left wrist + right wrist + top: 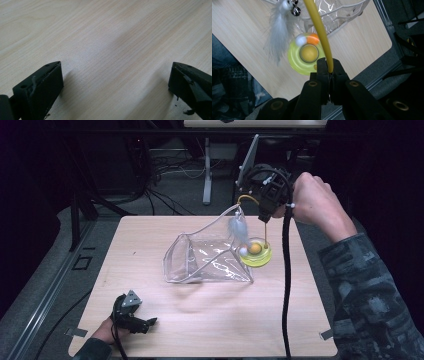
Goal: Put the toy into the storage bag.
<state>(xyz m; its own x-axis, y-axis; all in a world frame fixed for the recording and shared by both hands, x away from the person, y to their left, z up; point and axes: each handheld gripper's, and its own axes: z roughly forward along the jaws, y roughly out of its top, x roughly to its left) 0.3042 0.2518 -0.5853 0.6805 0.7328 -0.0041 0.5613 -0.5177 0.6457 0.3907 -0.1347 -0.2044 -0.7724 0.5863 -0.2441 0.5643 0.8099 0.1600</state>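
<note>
Right gripper (pixel 329 65) is clamped, jaws together, on the yellow wand (pixel 319 27) of a cat toy, holding it above the far right of the wooden table (pixel 210 325), with the white feather (pixel 238 227) dangling from the wand's tip and the yellow-green disc base (pixel 257 254) just beside the clear plastic pouch (pixel 207 260), whose mouth stands open. Left gripper (pixel 134 319) rests at the near left edge, well apart from the pouch, jaws spread wide and empty. Judged from this, the toy is picked up but not yet inside the pouch; insertion and any closing remain.
</note>
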